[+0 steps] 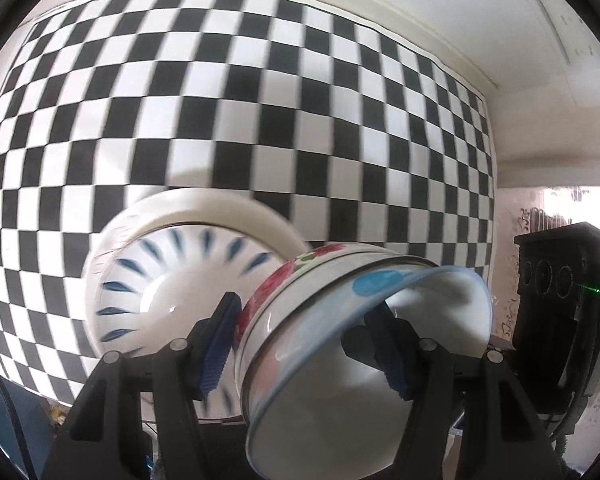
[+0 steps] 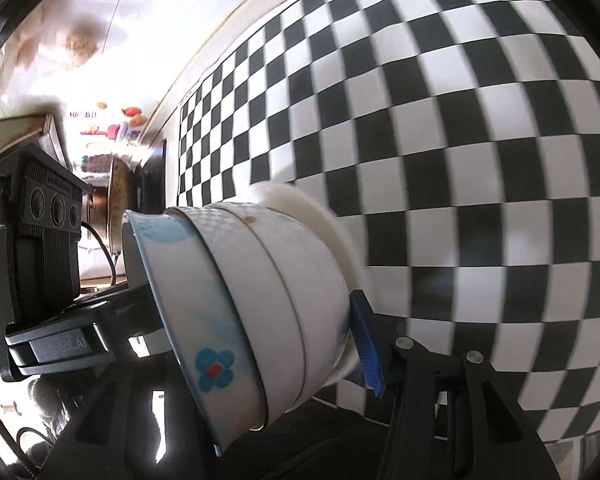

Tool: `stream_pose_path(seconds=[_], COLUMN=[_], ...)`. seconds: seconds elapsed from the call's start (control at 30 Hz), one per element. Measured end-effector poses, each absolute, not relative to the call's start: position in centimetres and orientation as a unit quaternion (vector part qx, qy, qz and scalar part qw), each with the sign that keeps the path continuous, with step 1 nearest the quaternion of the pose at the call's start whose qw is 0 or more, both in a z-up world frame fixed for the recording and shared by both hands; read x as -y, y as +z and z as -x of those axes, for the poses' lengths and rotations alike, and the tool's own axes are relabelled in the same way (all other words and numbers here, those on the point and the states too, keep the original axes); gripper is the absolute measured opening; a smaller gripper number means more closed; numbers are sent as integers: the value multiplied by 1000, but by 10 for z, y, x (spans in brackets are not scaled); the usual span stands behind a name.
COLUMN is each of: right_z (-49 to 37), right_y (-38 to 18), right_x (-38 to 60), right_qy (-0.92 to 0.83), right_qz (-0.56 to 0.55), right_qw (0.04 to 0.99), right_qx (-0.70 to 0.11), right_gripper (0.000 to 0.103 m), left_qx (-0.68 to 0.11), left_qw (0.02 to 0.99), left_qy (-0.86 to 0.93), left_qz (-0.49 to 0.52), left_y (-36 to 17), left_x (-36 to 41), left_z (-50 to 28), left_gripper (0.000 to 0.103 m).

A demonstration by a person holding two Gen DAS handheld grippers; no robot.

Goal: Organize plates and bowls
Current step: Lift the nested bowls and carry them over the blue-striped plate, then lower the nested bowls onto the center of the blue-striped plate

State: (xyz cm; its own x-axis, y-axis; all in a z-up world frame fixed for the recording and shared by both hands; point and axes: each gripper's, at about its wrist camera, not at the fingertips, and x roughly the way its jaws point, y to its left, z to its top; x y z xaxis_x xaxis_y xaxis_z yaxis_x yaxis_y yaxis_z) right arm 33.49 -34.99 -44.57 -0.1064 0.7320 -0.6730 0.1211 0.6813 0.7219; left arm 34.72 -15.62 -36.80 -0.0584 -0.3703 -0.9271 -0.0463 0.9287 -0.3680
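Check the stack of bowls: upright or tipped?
Tipped. The stack of bowls lies on its side between both tongs, rims facing sideways, above the checkered cloth.

Black-and-white checkered cloth [image 1: 260, 100] covers table, fills most of both views. Cream-white wall panel [image 1: 460, 12] beyond cloth's far edge. Patterned wallpaper [image 1: 540, 224] at right, brightly lit. In right wrist view, colourful stickers [image 2: 116, 128] on bright surface at left, blurred.

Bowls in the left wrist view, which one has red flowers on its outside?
The middle bowl of the nested stack; the innermost is blue-rimmed, the outermost has blue dashes.
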Motion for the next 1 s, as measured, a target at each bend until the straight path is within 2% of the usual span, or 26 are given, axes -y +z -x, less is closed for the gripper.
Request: stream_pose_path(seconds=[0.37, 1.0], right_z=[-327, -321], right_y=[-463, -485], right_x=[285, 263], right_qy=[274, 256], right_qz=[-286, -285], right_qw=[572, 560], right_qx=[-718, -735], right_gripper=[52, 52], left_qx=[-726, -741], left_qw=[660, 641], left_qy=[-90, -86], left_qz=[169, 183], left_y=[-391, -420], left_x=[93, 71], left_z=[-333, -331], left_gripper=[61, 61])
